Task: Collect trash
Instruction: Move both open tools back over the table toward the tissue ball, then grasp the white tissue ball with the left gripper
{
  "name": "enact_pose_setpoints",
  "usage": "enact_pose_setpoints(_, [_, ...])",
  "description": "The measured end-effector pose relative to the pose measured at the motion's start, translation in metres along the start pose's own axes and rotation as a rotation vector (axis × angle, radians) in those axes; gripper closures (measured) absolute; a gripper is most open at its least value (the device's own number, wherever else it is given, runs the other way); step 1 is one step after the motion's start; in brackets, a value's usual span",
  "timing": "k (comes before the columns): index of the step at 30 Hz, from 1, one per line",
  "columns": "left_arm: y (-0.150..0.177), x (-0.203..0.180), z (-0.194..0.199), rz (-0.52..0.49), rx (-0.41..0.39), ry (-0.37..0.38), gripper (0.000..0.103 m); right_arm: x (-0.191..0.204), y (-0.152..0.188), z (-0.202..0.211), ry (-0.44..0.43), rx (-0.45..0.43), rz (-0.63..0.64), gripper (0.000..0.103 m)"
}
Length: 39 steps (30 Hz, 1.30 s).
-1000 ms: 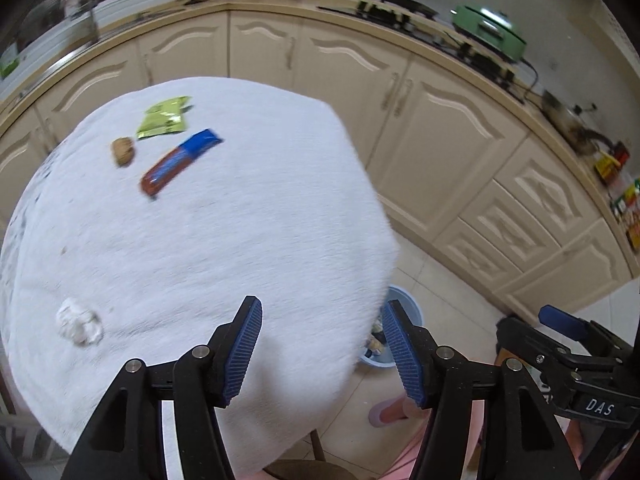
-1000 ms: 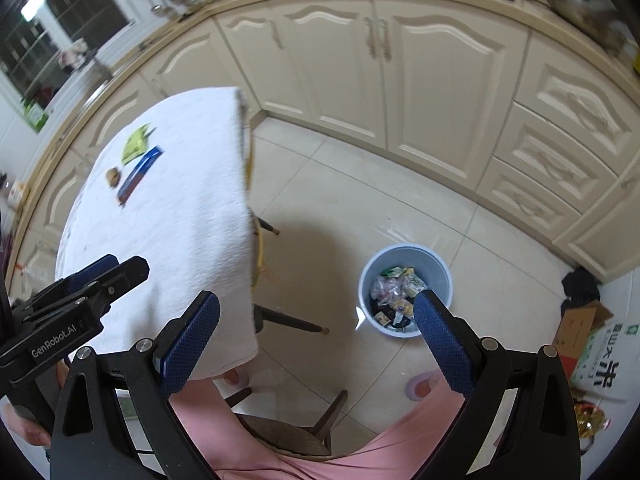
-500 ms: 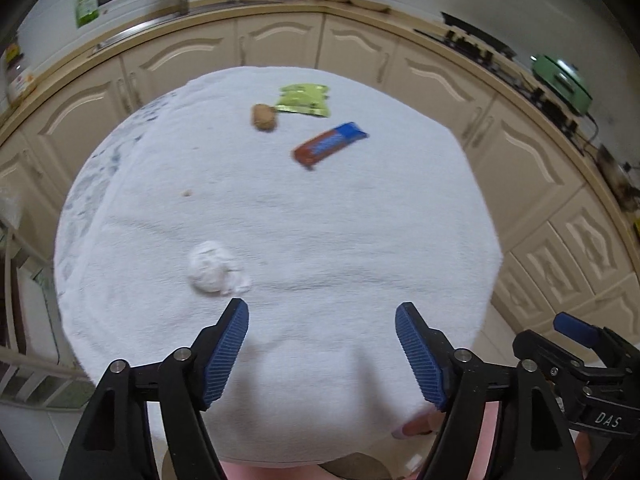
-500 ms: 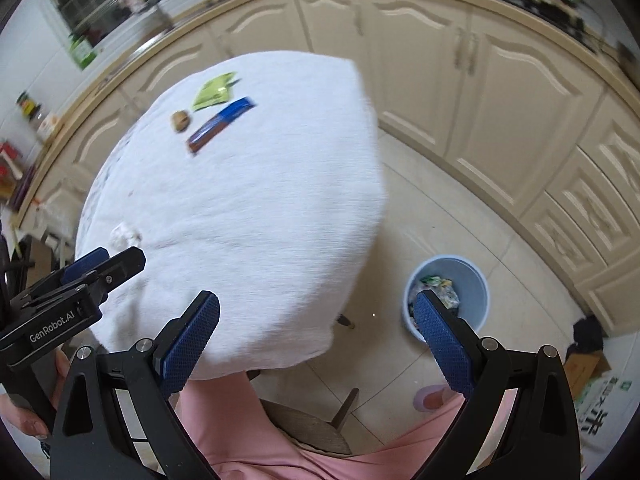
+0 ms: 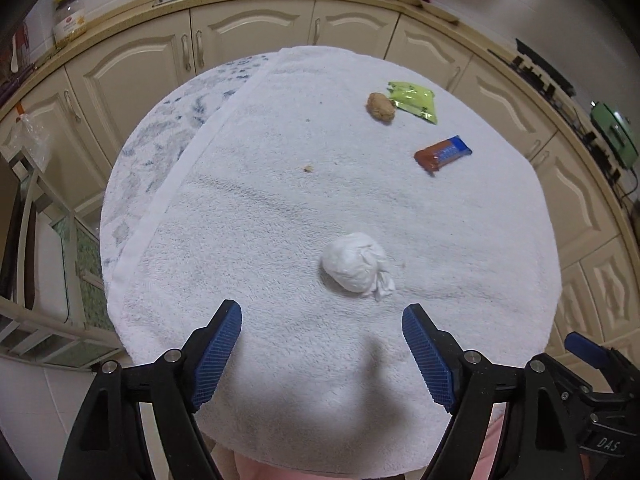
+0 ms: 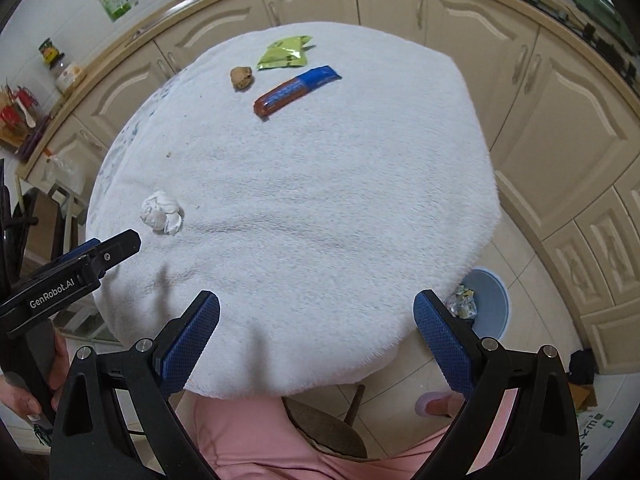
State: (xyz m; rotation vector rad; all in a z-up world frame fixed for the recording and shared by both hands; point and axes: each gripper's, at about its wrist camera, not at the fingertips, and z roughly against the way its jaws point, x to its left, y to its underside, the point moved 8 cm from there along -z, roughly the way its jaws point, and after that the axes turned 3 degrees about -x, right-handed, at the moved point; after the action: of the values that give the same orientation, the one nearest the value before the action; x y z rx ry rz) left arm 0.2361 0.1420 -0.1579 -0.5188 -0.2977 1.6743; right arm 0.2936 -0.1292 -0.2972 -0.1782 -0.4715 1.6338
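While both grippers hang spread wide with nothing in them, the left gripper [image 5: 322, 354] has the crumpled tissue [image 5: 356, 268] just ahead of its fingers on the white towel [image 5: 280, 220]. The right gripper [image 6: 316, 338] sees the wrappers further ahead, and the bin [image 6: 490, 304], maybe half hidden, sits off its right finger.

We have swung both grippers from the floor side back over the bench. Our left gripper [image 5: 322, 354] now faces the crumpled tissue [image 5: 356, 268] near the bench's front edge, and the bin [image 6: 486, 300] has slid to the right gripper [image 6: 316, 334] view's right.
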Motion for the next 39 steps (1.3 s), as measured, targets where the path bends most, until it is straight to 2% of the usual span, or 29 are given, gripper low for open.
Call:
enact_pose_setpoints(8, [-0.018,-0.005,-0.038,0.000,0.028,0.047,0.024,0.009,-0.006,-0.025,0.006,0.055,-0.005,0.004])
enact_pose_setpoints(10, [-0.023,-0.007,-0.048,0.007,0.036,0.063,0.027,0.009,-0.009,-0.031,0.015,0.067,-0.006,0.004])
enact_pose_setpoints(12, [-0.026,-0.009,-0.059,0.006,0.047,0.072,0.036,0.008,-0.012,-0.035,0.020,0.076,-0.012,0.004])
enact_pose_setpoints(15, [-0.028,-0.011,-0.075,-0.020,0.049,0.049,0.042,0.007,-0.016,-0.039,0.022,0.082,-0.016,0.004])
enact_pose_setpoints(16, [-0.028,-0.013,-0.076,-0.031,0.034,0.039,0.047,0.007,-0.017,-0.040,0.024,0.083,-0.016,0.004])
enact_pose_setpoints(18, [-0.029,-0.014,-0.078,-0.043,0.027,0.020,0.068,0.006,-0.018,-0.041,0.029,0.084,-0.013,0.004])
enact_pose_setpoints(19, [-0.031,-0.013,-0.079,-0.037,0.025,0.022,0.070,0.006,-0.019,-0.042,0.028,0.084,-0.012,0.004])
enact_pose_setpoints(21, [-0.031,-0.013,-0.078,-0.027,0.027,0.039,0.071,0.006,-0.020,-0.043,0.025,0.085,-0.009,0.004])
enact_pose_setpoints(28, [-0.039,-0.007,-0.072,-0.024,0.017,0.004,0.071,0.015,-0.036,-0.041,-0.029,0.072,-0.008,0.004])
enact_pose_setpoints(35, [-0.070,-0.006,-0.069,-0.043,-0.011,0.001,0.070,0.022,-0.080,-0.046,-0.052,0.058,-0.059,0.004])
enact_pose_setpoints(39, [-0.097,-0.004,-0.073,-0.059,-0.027,-0.002,0.070,0.021,-0.110,-0.061,-0.019,0.063,-0.092,0.004])
